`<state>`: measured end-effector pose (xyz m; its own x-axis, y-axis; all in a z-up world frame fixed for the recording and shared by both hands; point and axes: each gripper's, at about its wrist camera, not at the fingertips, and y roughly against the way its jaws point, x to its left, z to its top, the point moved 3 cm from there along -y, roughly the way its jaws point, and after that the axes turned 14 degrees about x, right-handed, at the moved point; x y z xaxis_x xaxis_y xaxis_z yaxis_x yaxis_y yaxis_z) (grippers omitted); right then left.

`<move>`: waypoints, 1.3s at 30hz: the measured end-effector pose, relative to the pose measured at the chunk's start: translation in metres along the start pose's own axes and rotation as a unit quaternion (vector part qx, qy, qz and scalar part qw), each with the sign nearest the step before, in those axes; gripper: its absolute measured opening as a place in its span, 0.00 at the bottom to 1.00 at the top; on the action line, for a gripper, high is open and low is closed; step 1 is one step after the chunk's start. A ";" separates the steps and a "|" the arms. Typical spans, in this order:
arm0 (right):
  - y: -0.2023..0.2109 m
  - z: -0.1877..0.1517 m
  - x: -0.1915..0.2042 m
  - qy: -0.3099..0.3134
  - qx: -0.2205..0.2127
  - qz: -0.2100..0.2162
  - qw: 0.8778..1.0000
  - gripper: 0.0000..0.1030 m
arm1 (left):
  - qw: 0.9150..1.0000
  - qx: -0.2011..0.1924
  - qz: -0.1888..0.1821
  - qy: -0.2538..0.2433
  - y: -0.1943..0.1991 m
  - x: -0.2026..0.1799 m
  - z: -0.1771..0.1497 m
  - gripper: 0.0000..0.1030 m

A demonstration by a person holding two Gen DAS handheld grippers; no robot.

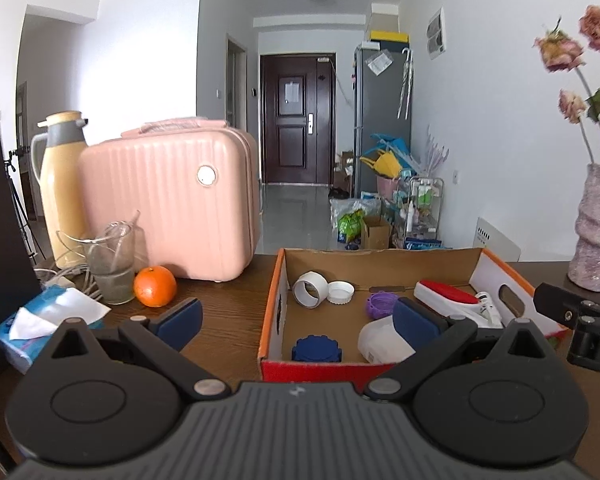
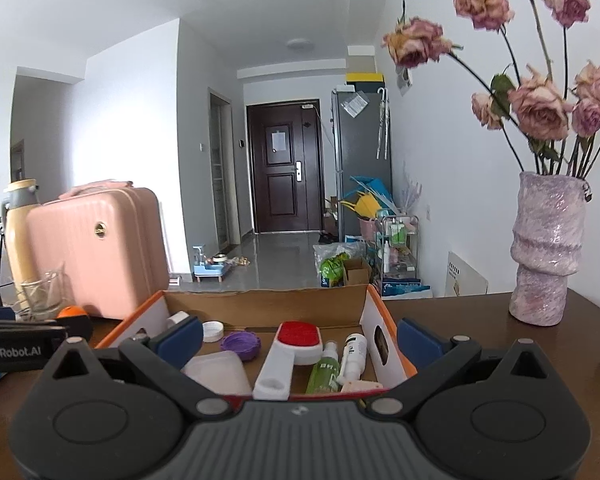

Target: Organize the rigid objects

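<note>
Where suitcase (image 1: 172, 200) flanks box (image 1: 270, 312), vase (image 2: 544, 252) opposite

Both wrist views toward shared box (image 1: 380, 258)

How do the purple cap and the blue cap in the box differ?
The purple cap is lighter and looks smaller; the blue cap is dark and looks bulkier. The purple cap lies mid-box with its hollow showing, while the blue cap sits against the near wall, closed top up. Both are round, ridged lids in the cardboard box.
</note>
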<state>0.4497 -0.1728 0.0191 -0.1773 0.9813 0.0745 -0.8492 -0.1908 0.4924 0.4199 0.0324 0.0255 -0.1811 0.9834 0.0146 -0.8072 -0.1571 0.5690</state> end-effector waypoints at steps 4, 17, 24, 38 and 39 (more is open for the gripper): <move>0.026 -0.008 0.004 0.005 -0.012 0.001 1.000 1.00 | 1.000 -0.014 -0.005 -0.003 0.029 0.005 -0.011 1.00; 0.127 -0.056 0.008 0.005 -0.058 0.012 0.998 1.00 | 0.998 -0.053 -0.016 -0.005 0.116 0.028 -0.064 1.00; 0.166 -0.096 0.013 0.021 -0.053 0.011 0.998 1.00 | 0.998 -0.061 -0.007 -0.002 0.148 0.046 -0.103 1.00; 0.217 -0.161 0.017 0.025 -0.045 0.007 0.999 1.00 | 0.999 -0.046 0.001 0.006 0.181 0.066 -0.168 1.00; 0.218 -0.163 0.017 0.024 -0.043 0.009 0.999 1.00 | 0.999 -0.047 0.001 0.005 0.184 0.066 -0.170 1.00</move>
<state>0.1803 -0.2020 -0.0131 -0.2142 0.9760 0.0392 -0.8848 -0.2108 0.4157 0.1644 0.0527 -0.0085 -0.1867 0.9824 0.0074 -0.8561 -0.1664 0.4892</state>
